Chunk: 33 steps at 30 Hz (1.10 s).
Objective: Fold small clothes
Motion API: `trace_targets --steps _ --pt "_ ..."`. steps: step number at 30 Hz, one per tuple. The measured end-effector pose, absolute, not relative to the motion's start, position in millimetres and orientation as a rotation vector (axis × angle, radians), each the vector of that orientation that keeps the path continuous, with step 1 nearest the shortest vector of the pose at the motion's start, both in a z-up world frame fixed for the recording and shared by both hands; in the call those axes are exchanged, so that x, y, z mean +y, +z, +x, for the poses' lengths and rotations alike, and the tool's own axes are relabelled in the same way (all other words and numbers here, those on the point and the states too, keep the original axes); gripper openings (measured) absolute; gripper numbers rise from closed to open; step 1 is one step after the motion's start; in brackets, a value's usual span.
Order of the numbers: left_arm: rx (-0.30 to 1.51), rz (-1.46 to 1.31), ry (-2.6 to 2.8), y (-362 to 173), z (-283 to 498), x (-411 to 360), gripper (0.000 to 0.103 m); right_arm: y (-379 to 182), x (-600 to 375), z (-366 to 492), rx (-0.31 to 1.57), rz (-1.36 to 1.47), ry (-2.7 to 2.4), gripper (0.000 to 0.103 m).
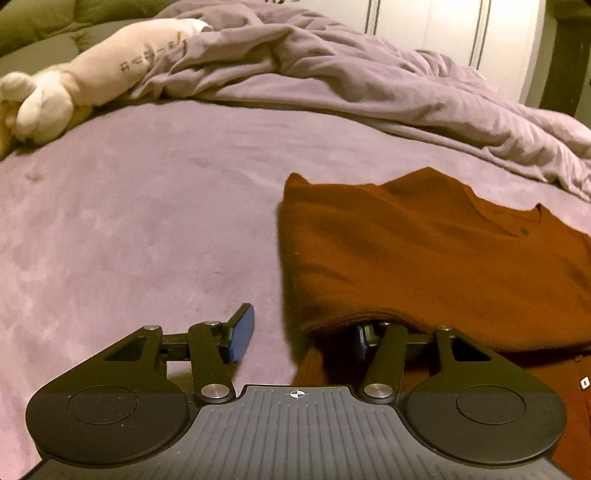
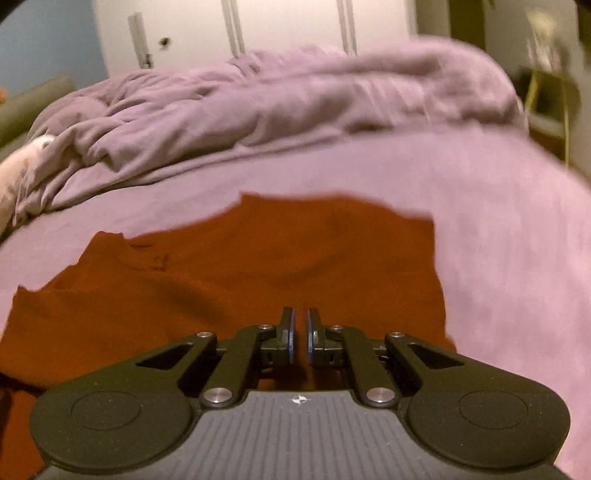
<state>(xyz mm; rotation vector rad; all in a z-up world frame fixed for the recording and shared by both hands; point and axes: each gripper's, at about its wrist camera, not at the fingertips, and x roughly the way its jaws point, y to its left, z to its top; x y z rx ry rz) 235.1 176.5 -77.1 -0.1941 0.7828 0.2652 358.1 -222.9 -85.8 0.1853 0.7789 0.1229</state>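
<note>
Close up in the left wrist view, the left gripper (image 1: pixel 301 334) has its jaws wide apart. One blue pad (image 1: pixel 242 332) sits out in the open over the purple bed cover (image 1: pixel 129 229). The other finger is tucked under the near hem of the rust-red sweater (image 1: pixel 424 258), so the fold of cloth lies between the two fingers, but the pads are not pressing on it. In the right wrist view, the right gripper (image 2: pixel 300 332) has its jaws pulled almost together, with only a thin gap between the blue pads, and they sit low over the near part of the same sweater (image 2: pixel 221 277). That view is blurry, so it is hard to tell if a bit of cloth is pinched in the gap. The sweater lies flat on the bed cover (image 2: pixel 498 240), partly folded, with its neck hole away from the grippers. Past the sweater, a rumpled purple blanket (image 1: pixel 332 74) is bunched up across the bed. A cream soft toy (image 1: pixel 92 81) lies at the far left, partly under the blanket. Behind the bed stand white closet doors (image 2: pixel 288 26).
</note>
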Motion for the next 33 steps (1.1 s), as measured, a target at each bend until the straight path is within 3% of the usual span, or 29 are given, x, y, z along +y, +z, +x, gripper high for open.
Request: trace_targets --steps 6,11,15,16,18,19,21,33 --pt "0.787 -0.191 0.279 -75.8 240.4 174.4 0.059 -103.7 -243.8 364.7 0.818 0.415 0.2 0.018" --pt "0.79 -0.186 0.274 -76.3 241.3 170.7 0.061 -99.8 -237.9 372.2 0.839 0.471 0.252 0.043" --pt "0.788 -0.188 0.275 -78.2 240.6 172.6 0.064 -99.9 -233.9 369.7 0.847 0.435 0.282 0.045" --pt "0.788 -0.187 0.275 -78.3 241.0 172.6 0.065 -100.1 -230.0 368.8 0.843 0.402 0.28 0.044" --pt "0.789 -0.185 0.277 -78.3 240.9 172.4 0.067 -98.0 -219.7 366.9 0.824 0.317 0.266 0.031" --pt "0.79 -0.183 0.278 -78.4 240.8 172.3 0.069 -97.1 -214.6 366.4 0.818 0.276 0.265 0.019" --pt "0.792 -0.178 0.282 -78.7 240.6 172.7 0.072 -94.1 -207.0 364.7 0.797 0.235 0.27 0.004" --pt "0.795 -0.151 0.254 -73.8 237.6 165.5 0.076 -56.9 -212.5 352.9 0.574 -0.127 0.012 0.002"
